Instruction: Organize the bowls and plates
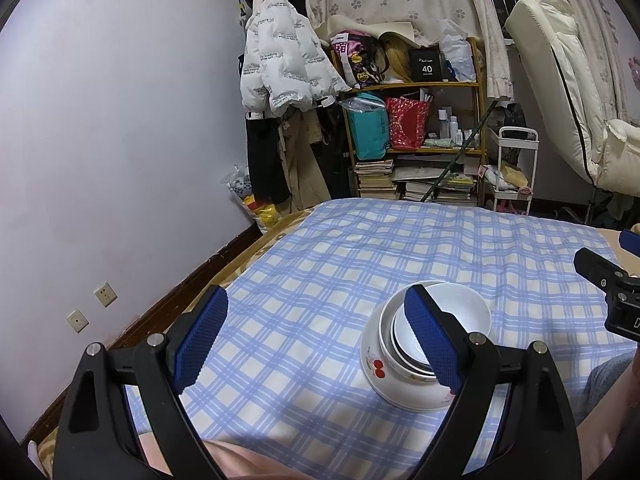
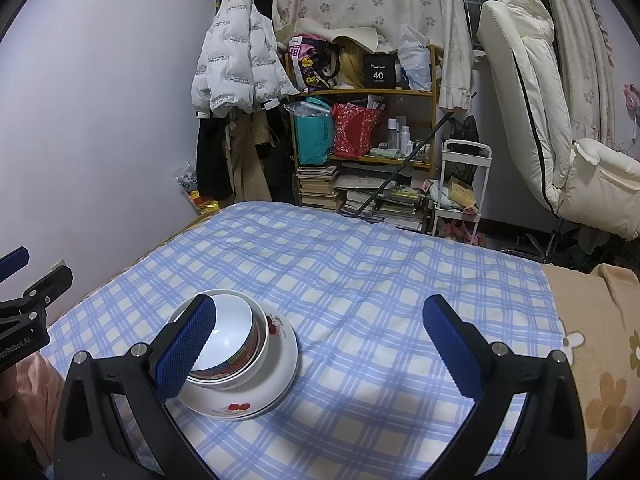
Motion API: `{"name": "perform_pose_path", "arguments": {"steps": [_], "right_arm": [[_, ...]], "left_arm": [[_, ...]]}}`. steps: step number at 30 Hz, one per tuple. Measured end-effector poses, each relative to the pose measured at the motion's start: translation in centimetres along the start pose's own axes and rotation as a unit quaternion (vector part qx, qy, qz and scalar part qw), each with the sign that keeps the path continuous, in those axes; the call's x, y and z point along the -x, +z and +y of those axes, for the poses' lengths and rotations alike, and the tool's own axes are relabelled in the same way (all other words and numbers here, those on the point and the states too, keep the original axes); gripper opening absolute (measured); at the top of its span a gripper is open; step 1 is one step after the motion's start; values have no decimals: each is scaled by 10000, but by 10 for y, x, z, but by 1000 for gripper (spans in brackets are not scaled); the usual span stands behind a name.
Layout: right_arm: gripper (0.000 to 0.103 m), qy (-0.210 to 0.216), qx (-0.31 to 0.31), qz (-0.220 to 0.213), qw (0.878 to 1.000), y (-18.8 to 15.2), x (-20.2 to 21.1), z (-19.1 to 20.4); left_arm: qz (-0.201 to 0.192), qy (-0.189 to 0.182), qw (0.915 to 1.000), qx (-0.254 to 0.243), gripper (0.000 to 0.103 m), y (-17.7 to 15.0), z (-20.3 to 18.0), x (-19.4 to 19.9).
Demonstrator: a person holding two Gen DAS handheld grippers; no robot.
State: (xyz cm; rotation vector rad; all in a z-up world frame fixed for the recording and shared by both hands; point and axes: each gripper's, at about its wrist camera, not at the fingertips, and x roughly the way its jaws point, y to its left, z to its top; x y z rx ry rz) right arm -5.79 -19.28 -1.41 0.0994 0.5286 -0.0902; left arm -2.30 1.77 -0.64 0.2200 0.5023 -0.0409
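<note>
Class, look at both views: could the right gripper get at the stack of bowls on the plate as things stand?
Probably yes. The right gripper is open and empty, and the stack of bowls sits by its left finger on the checked cloth, with nothing lying between.

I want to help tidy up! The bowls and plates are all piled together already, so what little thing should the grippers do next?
Probably nothing more than easing both back. The bowls already sit nested on the cherry plate, alone on the checked cloth. The left hand-held gripper and the right hand-held gripper are both open and empty, so the stacking looks done.
</note>
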Motion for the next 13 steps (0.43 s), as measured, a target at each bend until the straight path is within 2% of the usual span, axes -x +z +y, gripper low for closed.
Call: {"name": "perform_pose_path", "arguments": {"steps": [13], "right_arm": [[103,-6,-9,9,10000,1,0,-1]], "left_arm": [[3,12,10000,4,89,-1,0,0]]}}
